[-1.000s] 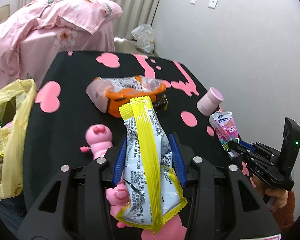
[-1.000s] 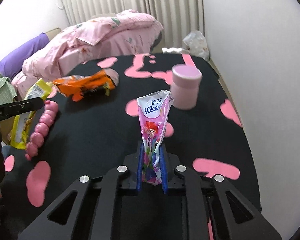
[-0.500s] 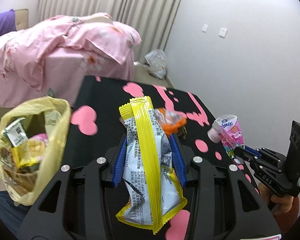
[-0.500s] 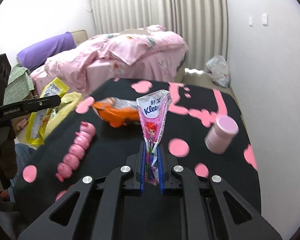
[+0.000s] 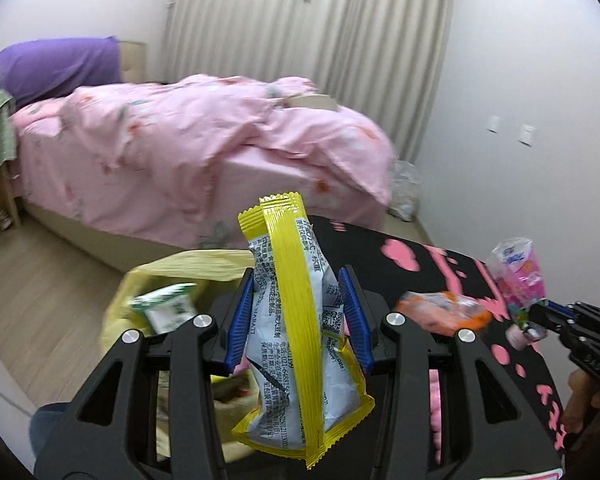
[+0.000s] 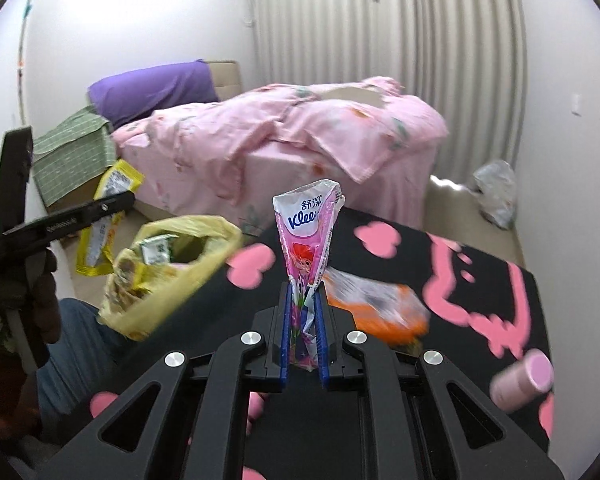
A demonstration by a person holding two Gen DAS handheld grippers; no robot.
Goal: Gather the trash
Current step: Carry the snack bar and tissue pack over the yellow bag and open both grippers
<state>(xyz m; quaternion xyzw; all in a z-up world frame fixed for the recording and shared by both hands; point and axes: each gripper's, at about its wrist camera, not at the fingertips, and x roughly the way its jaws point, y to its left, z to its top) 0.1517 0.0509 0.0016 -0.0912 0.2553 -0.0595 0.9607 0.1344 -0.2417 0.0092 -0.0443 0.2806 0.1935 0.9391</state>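
The room was a bedroom with pleated pale curtains (image 6: 388, 60), a bed under a pink floral duvet (image 5: 204, 148) and a purple pillow (image 6: 152, 88) at its head. In front stood a black table (image 6: 404, 248) printed with pink hearts and splashes. The left gripper (image 5: 300, 316) was clenched on a yellow-edged snack wrapper (image 5: 296, 320), standing upright between its blue pads (image 5: 240, 320), above the open yellow trash bag (image 6: 168, 264) at the table's left edge. The right gripper (image 6: 303, 332) pinched a pink Kleenex tissue packet (image 6: 308, 236) tightly, its jaws almost together, above the table. An orange snack packet (image 6: 376, 308) lay on the table just beyond it, and a pink cylindrical jar (image 6: 524, 376) lay tilted near the right edge.
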